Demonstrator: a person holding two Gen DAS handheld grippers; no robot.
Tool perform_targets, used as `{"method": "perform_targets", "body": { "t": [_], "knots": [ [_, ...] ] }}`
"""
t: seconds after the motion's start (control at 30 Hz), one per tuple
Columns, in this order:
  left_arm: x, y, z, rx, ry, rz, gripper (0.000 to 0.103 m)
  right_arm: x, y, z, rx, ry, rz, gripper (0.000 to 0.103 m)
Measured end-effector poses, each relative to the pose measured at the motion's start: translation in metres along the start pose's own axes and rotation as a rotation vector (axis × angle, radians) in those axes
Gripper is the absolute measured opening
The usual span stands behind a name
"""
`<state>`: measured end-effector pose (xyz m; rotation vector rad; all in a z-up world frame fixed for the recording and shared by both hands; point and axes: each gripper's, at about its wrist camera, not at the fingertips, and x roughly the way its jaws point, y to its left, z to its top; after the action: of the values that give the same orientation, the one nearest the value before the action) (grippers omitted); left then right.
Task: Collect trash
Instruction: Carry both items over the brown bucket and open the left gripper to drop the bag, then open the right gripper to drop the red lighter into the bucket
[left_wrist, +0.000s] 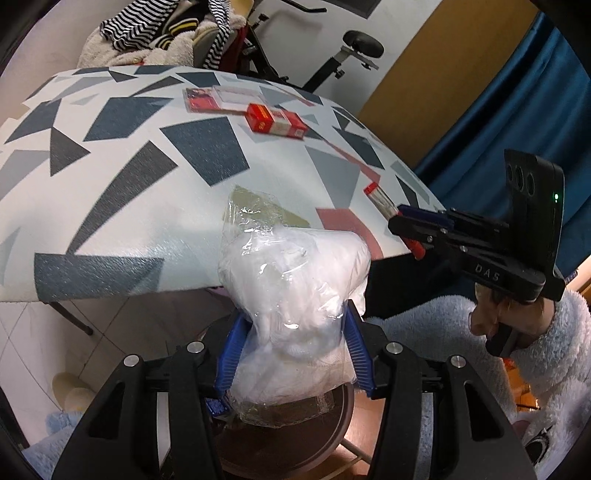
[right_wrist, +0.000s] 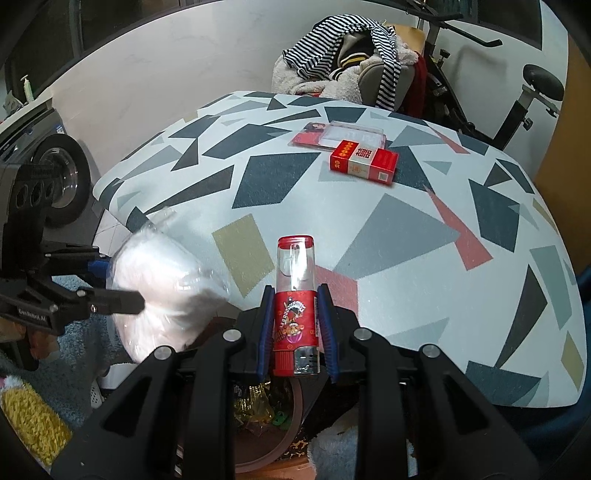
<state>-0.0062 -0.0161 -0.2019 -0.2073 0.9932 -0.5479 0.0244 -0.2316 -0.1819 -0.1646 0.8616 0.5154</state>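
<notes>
Bin (right_wrist: 291, 413) position governs the coming move: its brown rim shows directly below both grippers, just off the near table edge, so each load most likely needs only a short drop, not a reach.

Left gripper (left_wrist: 295, 350) is clamped on a clear bag (left_wrist: 295, 280) stuffed with white material. The bag bulges up past the blue pads (left_wrist: 232, 354) and hangs over the rim, its upper end overlapping the table edge in view. In the left view the rim sits right under this bag, so the left hand appears better placed to release first.

Right gripper (right_wrist: 295, 328) is clenched on a lighter (right_wrist: 295, 306), red at the bottom with a clear upper body. Its long axis runs along the fingers, pointing away toward the table (right_wrist: 369, 229).

Count:
- Bags held: one.
- Lighters held: one.
- Red boxes (right_wrist: 364, 162) on the table: one, well apart from both grippers.
- Flat clear-fronted packs (right_wrist: 340, 136) just behind the box: one.
- Bins: one, with some litter already inside.

Both table items lie at the far side, beyond either gripper.
</notes>
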Motion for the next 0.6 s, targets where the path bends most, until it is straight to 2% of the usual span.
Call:
{"method": "perform_targets", "body": {
  "t": [0.2,0.3,0.37,0.47,0.6],
  "knots": [
    [0.005,-0.005,-0.004,0.008,0.014,-0.016,0.053,0.001,-0.001,-0.003,0.005,0.005,0.001,0.026],
    [0.009,-0.009,-0.005,0.028,0.030,-0.032,0.065,0.000,-0.001,-0.003,0.004,0.006,0.001,0.026],
    [0.009,-0.011,-0.005,0.038,0.018,-0.038,0.080,0.000,-0.001,-0.003,0.006,0.007,0.001,0.026],
    [0.002,-0.011,0.000,0.036,-0.014,-0.028,0.090,0.000,-0.001,-0.008,0.007,0.012,0.004,0.026],
    [-0.011,-0.009,0.006,0.037,-0.054,0.011,0.097,0.002,0.003,-0.016,0.007,0.031,0.017,0.026]
  ]
}}
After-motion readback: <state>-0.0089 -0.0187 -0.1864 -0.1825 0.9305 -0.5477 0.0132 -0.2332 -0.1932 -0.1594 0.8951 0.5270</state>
